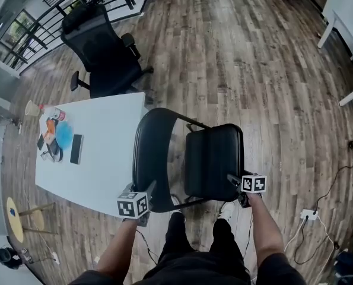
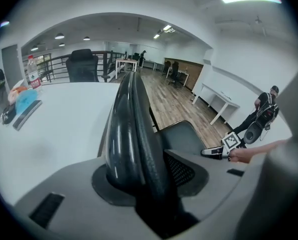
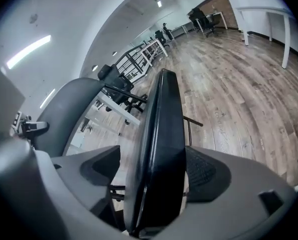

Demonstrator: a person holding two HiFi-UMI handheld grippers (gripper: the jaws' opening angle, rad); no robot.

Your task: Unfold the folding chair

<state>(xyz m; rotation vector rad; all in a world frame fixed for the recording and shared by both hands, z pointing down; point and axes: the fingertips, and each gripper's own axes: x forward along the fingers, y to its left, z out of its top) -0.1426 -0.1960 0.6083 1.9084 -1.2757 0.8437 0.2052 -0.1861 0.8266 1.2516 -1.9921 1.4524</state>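
We are seeing white counter (image 1: pixel 105 153) crowding folding chair (image 1: pixel 212 159) on left, office chair (image 1: pixel 105 58) standing beyond; wood floor (image 1: pixel 271 70) lying open right and ahead.

Head cam looks steeply down on the folding chair (image 1: pixel 188 159), mid-frame. The left gripper (image 1: pixel 146 193) cam, at 7 o'clock, looks along the backrest (image 2: pixel 131 129) from super close. The right gripper (image 1: pixel 234 180) cam, at 5, hugs the seat (image 3: pixel 161 149). All three share the chair.
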